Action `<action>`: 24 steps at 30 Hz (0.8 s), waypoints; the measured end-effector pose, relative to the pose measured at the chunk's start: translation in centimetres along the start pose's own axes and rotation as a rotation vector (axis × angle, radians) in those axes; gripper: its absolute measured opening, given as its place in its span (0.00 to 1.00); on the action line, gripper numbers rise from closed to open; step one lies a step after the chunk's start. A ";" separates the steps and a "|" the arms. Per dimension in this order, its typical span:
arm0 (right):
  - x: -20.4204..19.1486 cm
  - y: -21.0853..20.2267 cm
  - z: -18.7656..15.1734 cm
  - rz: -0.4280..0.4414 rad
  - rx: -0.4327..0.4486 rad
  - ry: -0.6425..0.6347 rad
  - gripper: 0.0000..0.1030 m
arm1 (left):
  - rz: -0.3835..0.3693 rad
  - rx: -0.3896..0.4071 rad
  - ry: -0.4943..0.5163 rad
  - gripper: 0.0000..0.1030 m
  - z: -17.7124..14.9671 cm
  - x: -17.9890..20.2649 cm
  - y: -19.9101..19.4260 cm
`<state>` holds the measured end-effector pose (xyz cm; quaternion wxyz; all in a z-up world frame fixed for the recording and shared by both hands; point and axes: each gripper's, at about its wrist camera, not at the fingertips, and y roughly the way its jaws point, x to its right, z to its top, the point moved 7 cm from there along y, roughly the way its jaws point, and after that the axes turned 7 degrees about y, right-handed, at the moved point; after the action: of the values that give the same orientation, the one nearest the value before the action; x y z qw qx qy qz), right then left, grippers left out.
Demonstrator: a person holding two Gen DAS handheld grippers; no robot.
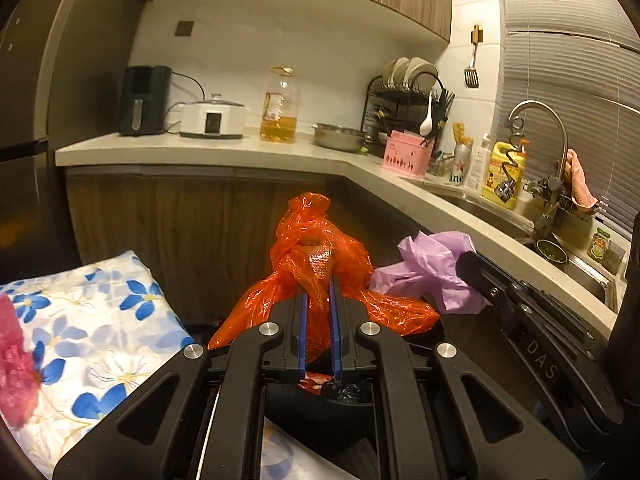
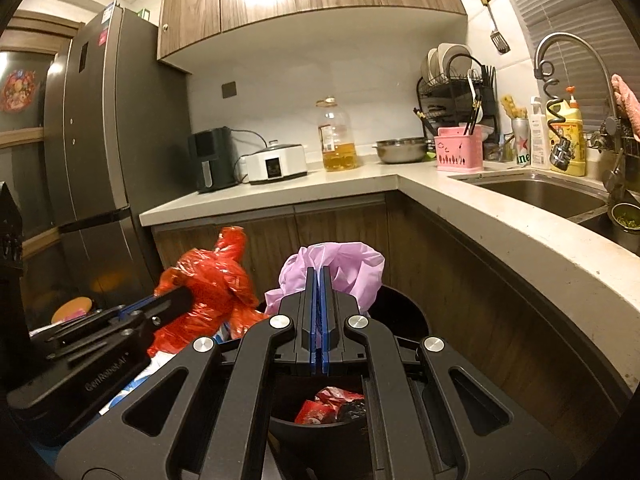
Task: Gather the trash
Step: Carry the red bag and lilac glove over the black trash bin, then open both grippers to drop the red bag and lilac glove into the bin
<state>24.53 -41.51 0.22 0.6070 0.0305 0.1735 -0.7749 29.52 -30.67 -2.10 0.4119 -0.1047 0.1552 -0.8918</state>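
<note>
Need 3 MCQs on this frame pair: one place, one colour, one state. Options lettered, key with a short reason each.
1. Where is the oil bottle?
A. in the sink
B. on the counter, between the white cooker and the steel bowl
C. on the fridge

2. What colour is the bag in the left tool?
A. orange
B. green
C. black

3. What state is the right tool in?
A. wide open, empty
B. shut on the purple bag
C. shut on a spoon

Key:
1 B, it stands on the counter between those two.
2 A, the orange bag is pinched between its blue pads.
3 B, purple plastic bunches out past the closed pads.
</note>
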 end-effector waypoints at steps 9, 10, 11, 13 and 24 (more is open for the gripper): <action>1.3 2.5 -1.2 0.005 -0.059 0.001 0.02 | 0.000 -0.064 0.013 0.10 -1.3 0.6 2.6; 1.4 2.7 -1.3 0.008 -0.065 0.004 0.02 | 0.001 -0.066 0.013 0.10 -1.4 0.5 2.7; 1.5 2.9 -1.4 0.011 -0.070 0.004 0.02 | -0.001 -0.069 0.013 0.10 -1.4 0.6 2.9; 1.7 3.2 -1.6 0.014 -0.076 0.000 0.03 | -0.001 -0.075 0.013 0.10 -1.6 0.7 3.2; 2.9 3.5 -1.5 0.003 -0.079 0.023 0.45 | 0.027 -0.109 -0.006 0.38 -2.5 -0.3 3.6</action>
<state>26.83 -44.48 -2.74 0.6067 0.0159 0.2108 -0.7663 31.48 -32.18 -5.77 0.4181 -0.1275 0.2036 -0.8761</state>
